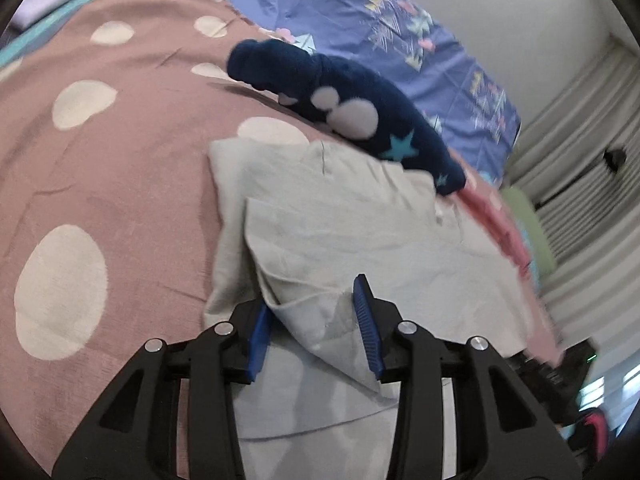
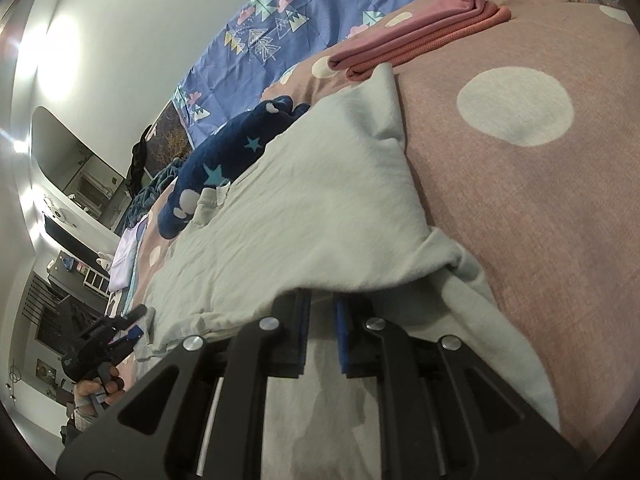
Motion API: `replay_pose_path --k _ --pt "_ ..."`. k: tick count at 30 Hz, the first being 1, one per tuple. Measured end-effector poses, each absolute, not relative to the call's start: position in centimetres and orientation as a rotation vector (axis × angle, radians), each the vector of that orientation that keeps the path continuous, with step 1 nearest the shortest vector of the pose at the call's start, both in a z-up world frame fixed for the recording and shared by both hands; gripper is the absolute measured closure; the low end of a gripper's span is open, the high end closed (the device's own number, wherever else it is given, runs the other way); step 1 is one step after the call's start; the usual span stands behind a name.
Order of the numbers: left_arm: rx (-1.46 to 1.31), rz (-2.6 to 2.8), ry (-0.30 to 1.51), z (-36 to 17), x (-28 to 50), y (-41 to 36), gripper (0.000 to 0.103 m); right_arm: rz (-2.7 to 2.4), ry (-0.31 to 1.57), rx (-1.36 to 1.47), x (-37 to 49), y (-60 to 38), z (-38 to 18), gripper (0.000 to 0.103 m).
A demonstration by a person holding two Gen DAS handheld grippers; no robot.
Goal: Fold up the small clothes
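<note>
Left gripper [image 1: 316, 312] spread wide around a fold of the pale garment [image 1: 340, 216]; right gripper [image 2: 322, 312] nearly closed (fingertips hidden under cloth), grip unclear.

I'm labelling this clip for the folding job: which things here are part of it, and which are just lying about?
In the job: pale grey garment, left gripper, right gripper.
Lying about: navy star-print garment, folded pink clothes, polka-dot bedspread, purple quilt.
</note>
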State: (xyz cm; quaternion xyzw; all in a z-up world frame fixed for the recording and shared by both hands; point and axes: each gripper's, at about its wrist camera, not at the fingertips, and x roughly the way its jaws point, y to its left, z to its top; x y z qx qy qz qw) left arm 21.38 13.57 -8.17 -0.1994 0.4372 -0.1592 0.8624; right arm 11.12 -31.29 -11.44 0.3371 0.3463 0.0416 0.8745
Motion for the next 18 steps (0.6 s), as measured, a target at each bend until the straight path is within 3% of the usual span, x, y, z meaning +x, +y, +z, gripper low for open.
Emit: replay_pose_path --k 1,2,4,8,10,14,18 --pt "-0.384 -0.336 0.912 -8.1 21.3 13.1 0.099 0.031 0.702 0.696 10.5 -31.5 -11.1 0.094" --pt "-0.38 -0.339 0.904 -7.9 21.3 13.0 0.099 -0.073 0.665 0.691 9.5 -32.1 -10.7 0.094" --pt "-0.386 -0.337 0.853 -7.1 21.0 13.3 0.099 -0.195 0.599 0.722 7.5 -33.6 -10.1 0.098" --pt "-0.373 -0.335 0.845 -6.7 21.3 13.8 0.099 -0.177 0.671 0.671 5.7 -33.8 -10.0 0.078" --pt "-0.361 -0.338 0.854 -6.8 21.4 13.7 0.098 -0.114 0.686 0.622 5.0 -33.6 -9.3 0.074" --pt "-0.393 -0.298 0.827 -6.4 20.9 14.6 0.081 -0.069 0.669 0.618 5.7 -34.4 -7.2 0.068" --pt "-0.4 -0.31 0.775 -5.1 19.5 15.2 0.078 -0.075 0.66 0.624 7.5 -35.9 -5.3 0.064"
